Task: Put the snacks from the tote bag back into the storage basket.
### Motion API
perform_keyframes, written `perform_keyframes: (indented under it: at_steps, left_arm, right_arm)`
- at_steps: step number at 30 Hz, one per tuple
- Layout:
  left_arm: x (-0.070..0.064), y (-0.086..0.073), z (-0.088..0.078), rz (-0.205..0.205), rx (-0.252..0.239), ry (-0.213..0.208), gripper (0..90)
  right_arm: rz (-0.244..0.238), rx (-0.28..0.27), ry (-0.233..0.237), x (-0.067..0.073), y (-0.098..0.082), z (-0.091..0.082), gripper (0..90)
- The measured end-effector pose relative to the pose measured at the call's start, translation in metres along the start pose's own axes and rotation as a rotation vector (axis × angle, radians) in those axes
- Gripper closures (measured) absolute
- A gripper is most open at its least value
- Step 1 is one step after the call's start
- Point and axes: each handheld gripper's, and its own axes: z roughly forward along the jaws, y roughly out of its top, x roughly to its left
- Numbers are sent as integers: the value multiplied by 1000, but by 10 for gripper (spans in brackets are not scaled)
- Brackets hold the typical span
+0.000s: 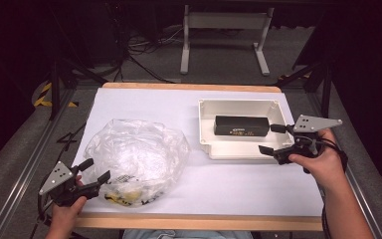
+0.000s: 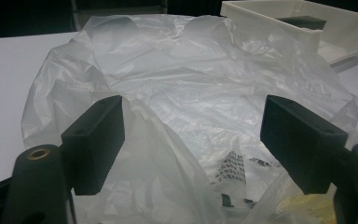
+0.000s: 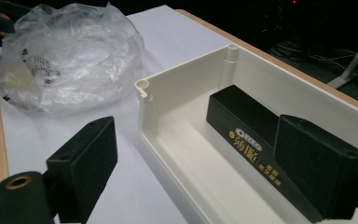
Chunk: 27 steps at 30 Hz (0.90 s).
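Observation:
A crumpled clear plastic bag [image 1: 134, 159] with black and yellow print lies on the white table at the left. My left gripper [image 1: 93, 170] is open at the bag's near-left edge; in the left gripper view the bag [image 2: 191, 102] lies between and beyond its jaws. A cream plastic tray [image 1: 206, 130] at the right holds a black Oreo box [image 1: 241, 126]. My right gripper [image 1: 273, 139] is open at the tray's right end, one jaw over the tray near the box's end. In the right gripper view the box [image 3: 247, 126] lies along the tray [image 3: 168, 135].
The white sheet [image 1: 238, 184] covers a wooden table with its front edge [image 1: 199, 222] near me. The bag [image 3: 65, 56] lies left of the tray. Beyond the table stand a metal table frame [image 1: 224, 35], cables and tripod legs on a grey floor.

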Motion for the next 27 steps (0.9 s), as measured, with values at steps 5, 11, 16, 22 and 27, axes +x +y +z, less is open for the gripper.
perform_keyframes:
  at_steps: [5,11,16,22,27]
  left_arm:
    - [0,0,0,0,-1,0,227]
    - [-1,0,0,0,0,1,227]
    - [-1,0,-1,2,-1,1,227]
    - [-1,0,0,3,1,-3,227]
    - [0,0,-1,5,-1,-6,227]
  right_arm:
    - [34,-63,-29,9,-11,6,141]
    - [52,-81,-50,20,-25,14,142]
    - [63,-69,-51,31,-43,27,142]
    - [87,-86,-79,35,-57,34,143]
    - [95,-97,-83,38,-69,38,145]
